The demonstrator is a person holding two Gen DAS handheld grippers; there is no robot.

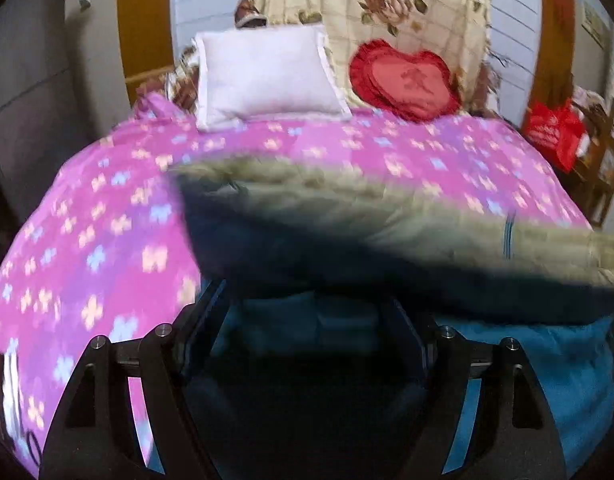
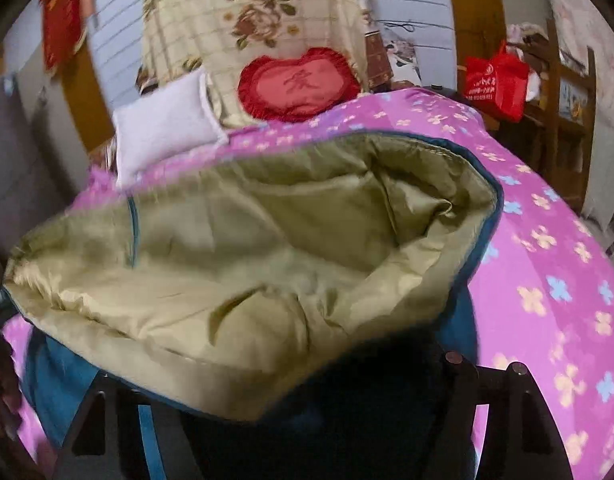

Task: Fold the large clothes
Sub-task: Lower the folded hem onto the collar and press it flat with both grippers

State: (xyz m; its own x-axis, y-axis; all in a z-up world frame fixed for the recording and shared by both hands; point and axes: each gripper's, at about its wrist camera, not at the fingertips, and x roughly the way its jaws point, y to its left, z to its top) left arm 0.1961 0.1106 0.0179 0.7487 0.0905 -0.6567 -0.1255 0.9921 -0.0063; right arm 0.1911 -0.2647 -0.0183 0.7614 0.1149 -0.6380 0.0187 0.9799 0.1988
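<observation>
While a padded blue coat (image 2: 243, 264) with an olive lining is swung over the pink flowered bedspread (image 1: 107, 216), we look along both grippers from the foot of the bed. Our left gripper (image 1: 307, 312) has dark blue fabric bunched between its fingers (image 1: 205, 312), but the view is too dim and blurred for us to tell whether they clamp it. Our right gripper (image 2: 307, 384) is buried under the lining's edge, and its hold cannot be told either. Most of the coat hangs raised between the two, lining upward, well short of the white pillow (image 1: 263, 80) and the red heart cushion (image 2: 299, 84). We judge the chief risk a slip: slick, bulky cloth carried fast may slide out on one side, dropping a skewed, lopsided fold or spilling off the bed's edge.
</observation>
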